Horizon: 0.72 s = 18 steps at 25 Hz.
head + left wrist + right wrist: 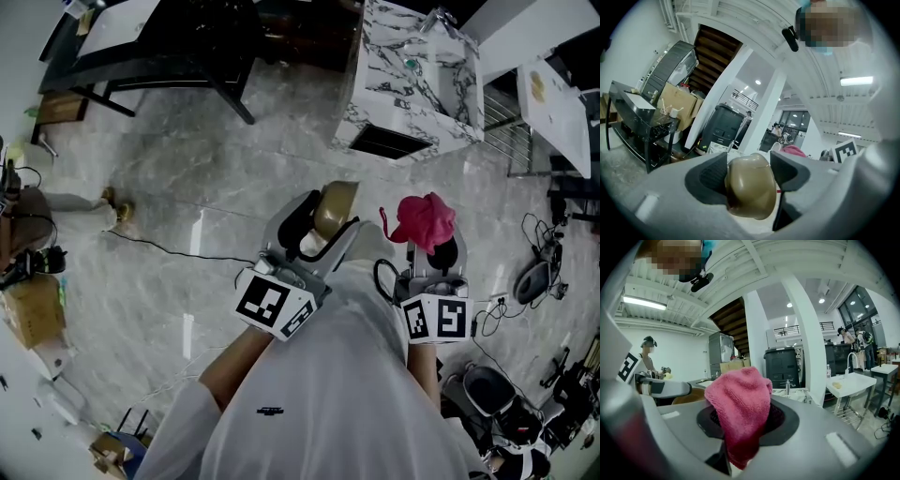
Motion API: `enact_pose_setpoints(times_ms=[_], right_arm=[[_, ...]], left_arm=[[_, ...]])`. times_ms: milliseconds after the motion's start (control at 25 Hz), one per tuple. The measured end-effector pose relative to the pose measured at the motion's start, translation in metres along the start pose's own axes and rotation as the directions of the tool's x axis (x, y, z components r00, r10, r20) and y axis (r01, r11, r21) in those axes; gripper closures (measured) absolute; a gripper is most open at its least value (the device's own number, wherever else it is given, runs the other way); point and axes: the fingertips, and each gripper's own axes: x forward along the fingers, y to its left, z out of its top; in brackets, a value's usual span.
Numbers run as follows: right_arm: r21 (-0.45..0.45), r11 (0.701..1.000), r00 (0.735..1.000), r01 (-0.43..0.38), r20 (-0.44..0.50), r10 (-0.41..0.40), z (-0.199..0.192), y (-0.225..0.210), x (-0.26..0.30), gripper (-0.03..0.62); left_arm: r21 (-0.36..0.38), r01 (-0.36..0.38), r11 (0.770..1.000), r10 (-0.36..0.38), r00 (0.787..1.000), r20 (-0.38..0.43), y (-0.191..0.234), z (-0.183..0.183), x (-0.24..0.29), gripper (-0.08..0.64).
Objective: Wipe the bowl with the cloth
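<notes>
Nothing sits on a table: both items are held in air over the marble floor, with a white veined cabinet beyond. Left gripper: fingers closed on the brown bowl, apparently by its wall, with the body sticking up past the fingertips. Right gripper: fingers clamped on the pink cloth, which is bunched and protrudes above. Key relation: the bowl lies to the cloth's left, near but apart, at similar height, so the right hand likely carries the cloth leftward into the bowl. No legible brand or writing; the cubes show only square markers.
</notes>
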Motion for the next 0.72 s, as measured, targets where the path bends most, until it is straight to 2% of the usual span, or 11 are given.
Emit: enact_pose_setpoints(times_ms=[160, 360, 560, 720], right_arm=[[-0.001, 1.000, 1.000, -0.006, -0.010, 0.006, 0.002, 0.004, 0.015, 0.468], [0.009, 1.000, 1.000, -0.013, -0.002, 0.013, 0.009, -0.018, 0.046, 0.468], [0.027, 0.999, 0.999, -0.047, -0.008, 0.047, 0.012, -0.057, 0.099, 0.468], [0.011, 0.995, 0.994, -0.102, -0.030, 0.102, 0.025, -0.096, 0.148, 0.468]], left_arm=[[-0.007, 0.000, 1.000, 0.000, 1.000, -0.004, 0.013, 0.006, 0.007, 0.270], [-0.012, -0.018, 1.000, 0.018, 1.000, -0.004, 0.027, 0.014, 0.040, 0.270], [-0.016, -0.048, 0.999, 0.047, 0.999, -0.011, 0.041, 0.017, 0.100, 0.270], [-0.056, -0.092, 0.994, 0.090, 0.996, -0.024, 0.053, 0.027, 0.160, 0.270]])
